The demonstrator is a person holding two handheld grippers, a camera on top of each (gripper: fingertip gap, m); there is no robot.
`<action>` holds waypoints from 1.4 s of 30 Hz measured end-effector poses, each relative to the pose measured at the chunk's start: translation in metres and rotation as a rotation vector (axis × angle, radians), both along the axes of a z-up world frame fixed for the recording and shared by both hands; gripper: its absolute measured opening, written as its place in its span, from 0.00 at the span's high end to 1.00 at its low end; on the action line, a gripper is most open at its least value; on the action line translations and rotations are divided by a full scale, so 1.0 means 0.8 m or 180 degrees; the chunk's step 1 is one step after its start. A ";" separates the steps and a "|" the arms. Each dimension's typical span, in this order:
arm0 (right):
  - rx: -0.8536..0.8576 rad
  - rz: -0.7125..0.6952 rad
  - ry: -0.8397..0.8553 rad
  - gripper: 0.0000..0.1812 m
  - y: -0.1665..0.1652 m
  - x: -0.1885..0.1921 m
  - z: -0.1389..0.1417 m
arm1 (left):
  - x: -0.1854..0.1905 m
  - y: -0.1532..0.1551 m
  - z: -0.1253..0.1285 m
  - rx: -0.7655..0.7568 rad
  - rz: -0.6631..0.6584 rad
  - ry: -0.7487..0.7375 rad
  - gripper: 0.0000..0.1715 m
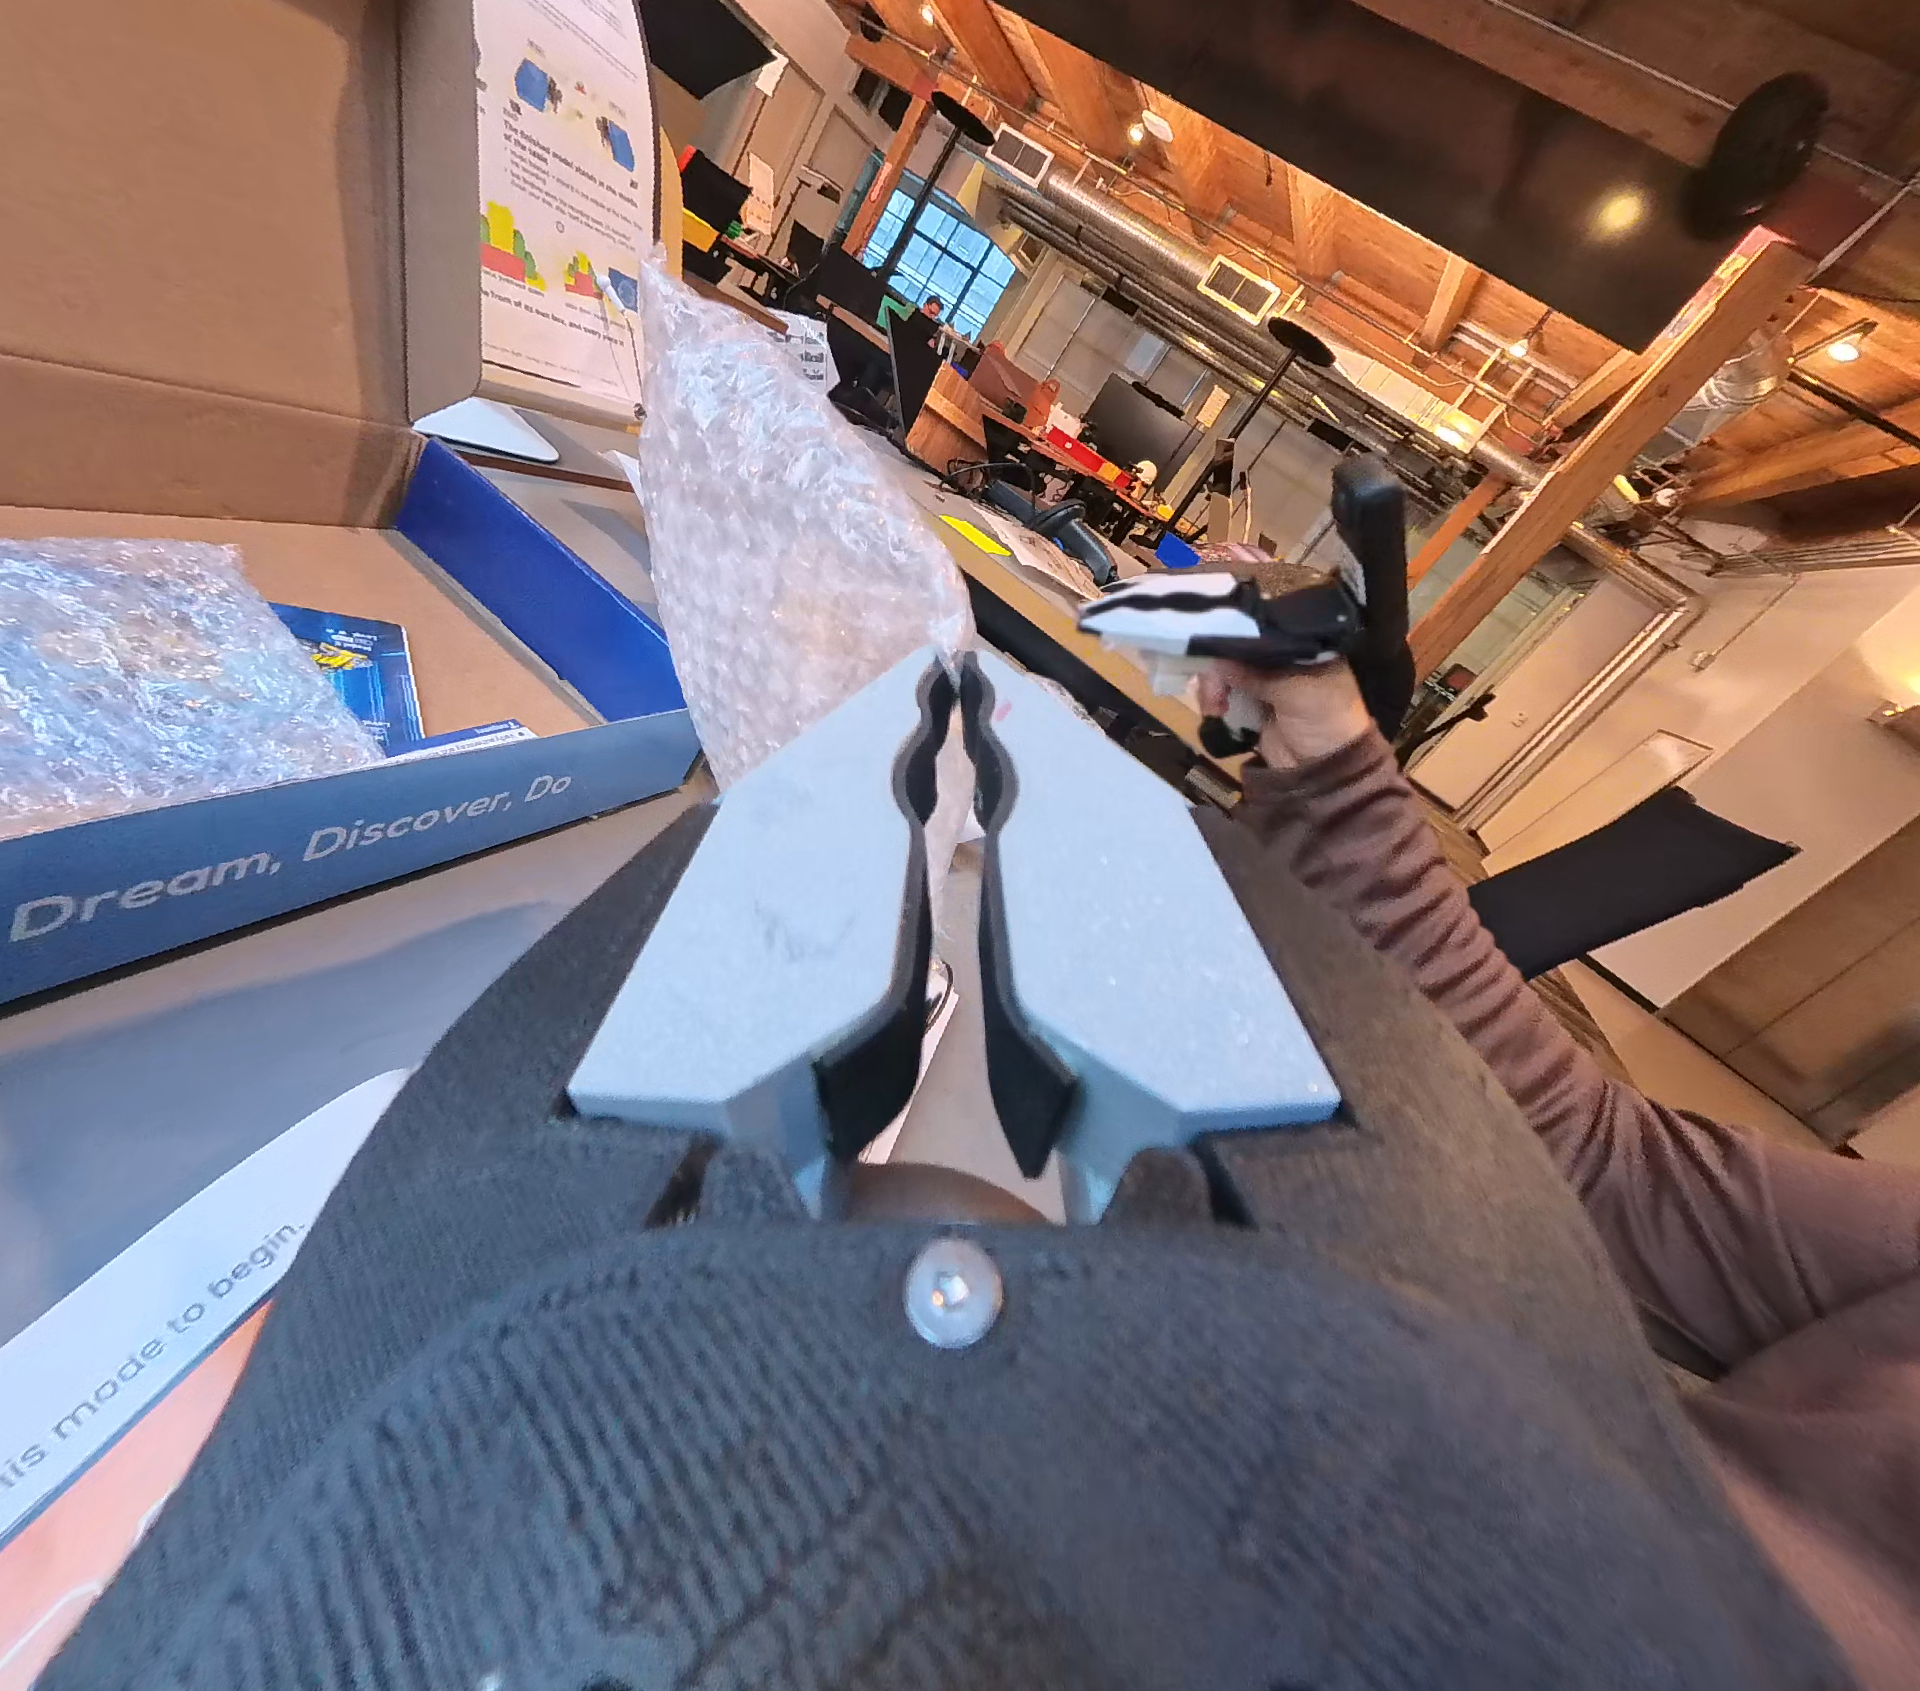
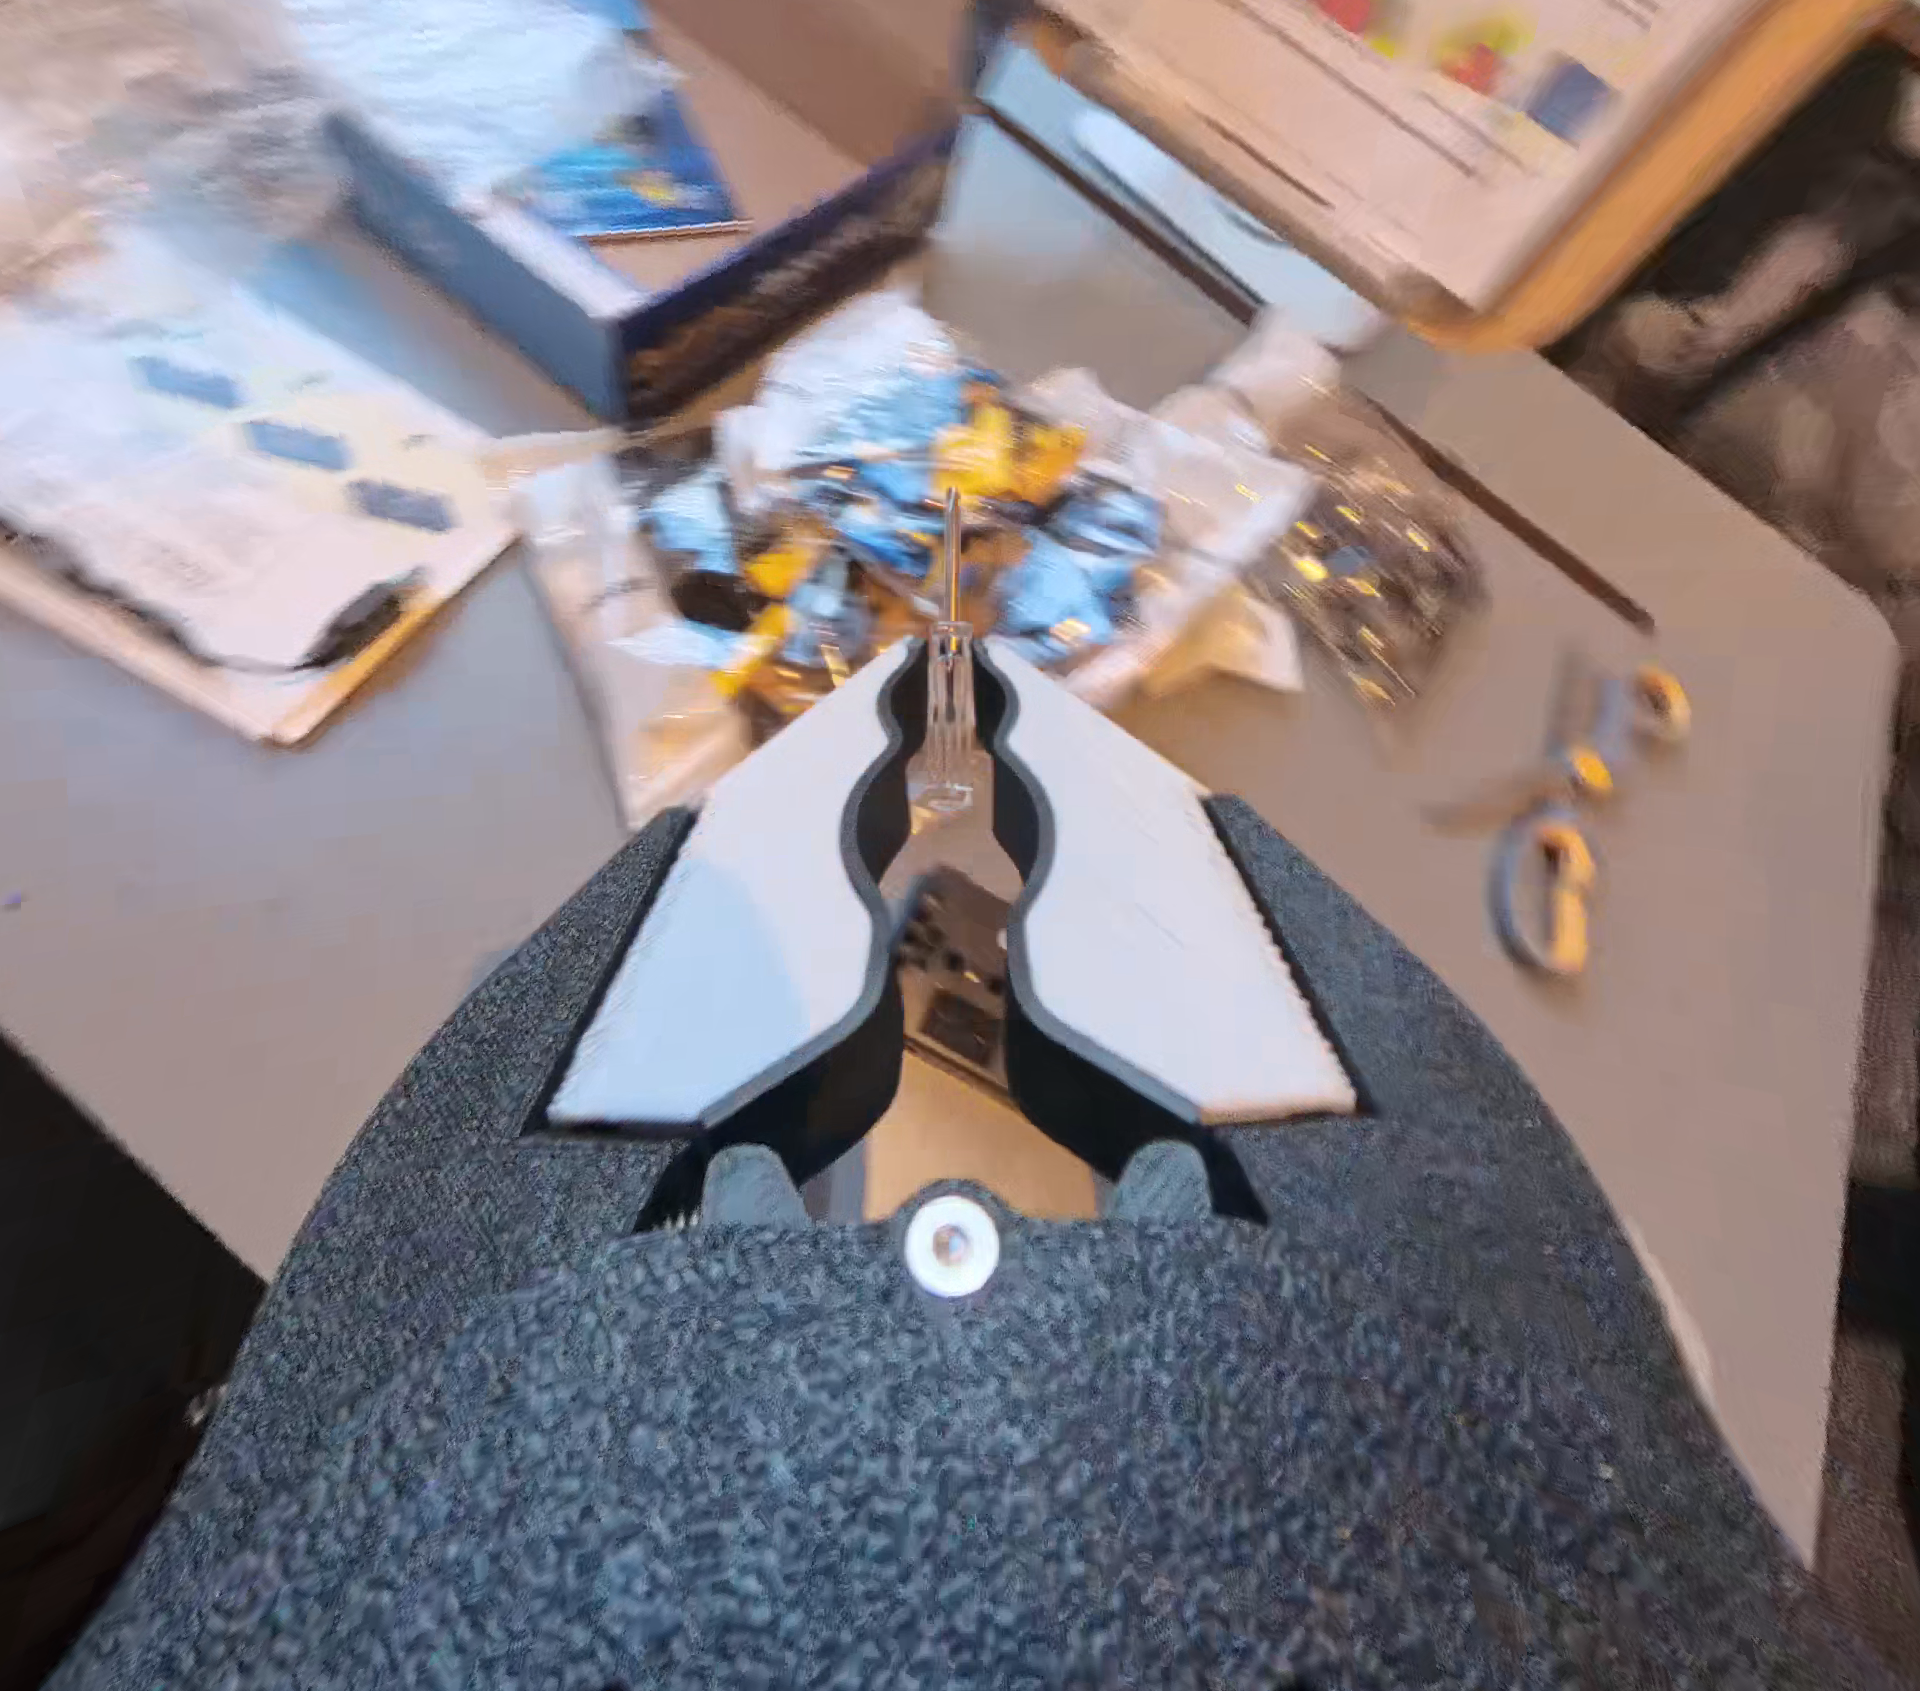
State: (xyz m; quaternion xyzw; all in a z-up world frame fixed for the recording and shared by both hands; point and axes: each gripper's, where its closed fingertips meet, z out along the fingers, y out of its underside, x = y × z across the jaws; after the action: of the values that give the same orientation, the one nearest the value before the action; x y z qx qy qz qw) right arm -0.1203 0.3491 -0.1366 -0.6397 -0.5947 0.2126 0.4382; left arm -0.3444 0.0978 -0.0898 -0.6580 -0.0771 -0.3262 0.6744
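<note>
The left gripper [image 1: 956, 673], jaws pinched on a bubble-wrap sheet [image 1: 774, 519] held up beside the open blue box [image 1: 343, 820], had free air rightward, while the right gripper [image 2: 951, 649] clamped a small clear-handled screwdriver [image 2: 948, 706], its shaft pointing straight forward above bagged parts [image 2: 935, 498] near the grey table's [image 2: 1558, 1070] edge.

Grey tongs [image 1: 954, 675], black textured body, silver screw [image 1: 953, 1295], brown ribbed sleeve [image 1: 1455, 966].
</note>
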 end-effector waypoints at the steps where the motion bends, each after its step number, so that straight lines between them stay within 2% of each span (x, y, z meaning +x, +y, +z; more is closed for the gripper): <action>1: -0.0088 -0.0269 0.0086 0.96 0.023 0.018 0.004 | 0.001 0.001 -0.001 -0.0008 -0.0005 0.0000 1.00; 4: -0.0537 -0.1031 0.0330 0.96 0.084 0.075 -0.008 | 0.003 0.003 -0.004 -0.0030 -0.0016 0.0009 1.00; 7: -0.0771 -0.1659 0.0295 0.96 0.132 0.132 -0.045 | 0.005 0.004 -0.006 -0.0044 -0.0024 0.0017 1.00; 10: -0.1089 -0.2012 0.0243 0.96 0.152 0.159 -0.087 | 0.006 0.007 -0.008 -0.0057 -0.0029 0.0015 1.00; 15: -0.1158 -0.2293 -0.0219 0.96 0.164 0.176 -0.150 | 0.006 0.009 -0.012 -0.0090 -0.0036 0.0010 1.00; 20: -0.1280 -0.2309 -0.0395 0.93 0.162 0.177 -0.175 | 0.005 0.008 -0.013 -0.0092 -0.0033 0.0004 1.00; 25: -0.1589 -0.2353 -0.0043 0.83 0.164 0.182 -0.166 | 0.003 0.006 -0.009 -0.0064 -0.0022 0.0008 1.00; 27: -0.1483 -0.2427 0.0299 0.85 0.175 0.188 -0.141 | 0.003 0.005 -0.007 -0.0055 -0.0020 0.0004 1.00; 30: -0.1379 -0.2454 0.1105 0.89 0.184 0.196 -0.080 | 0.003 0.005 -0.007 -0.0051 -0.0014 0.0010 1.00; 33: -0.1829 -0.1958 0.1934 0.91 0.164 0.177 -0.021 | 0.002 0.006 -0.011 -0.0076 -0.0014 0.0000 1.00; 35: -0.2055 -0.1510 0.2227 0.90 0.144 0.154 0.010 | 0.000 0.007 -0.014 -0.0094 -0.0006 -0.0019 1.00; 37: -0.2038 -0.1253 0.2073 0.87 0.128 0.132 0.016 | -0.004 0.006 -0.016 -0.0095 0.0008 -0.0058 1.00; 38: -0.1995 -0.1202 0.1798 0.82 0.121 0.121 0.003 | -0.006 0.006 -0.016 -0.0094 0.0011 -0.0075 1.00; 42: -0.1862 -0.1211 0.0209 0.58 0.071 0.097 -0.105 | -0.009 0.006 -0.017 -0.0091 0.0015 -0.0114 1.00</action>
State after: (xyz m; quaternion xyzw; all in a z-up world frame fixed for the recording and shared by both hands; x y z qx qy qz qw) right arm -0.0425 0.4056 -0.2210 -0.8303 -0.3644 0.3089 0.2870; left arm -0.3517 0.1027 -0.1030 -0.6614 -0.0953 -0.3352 0.6641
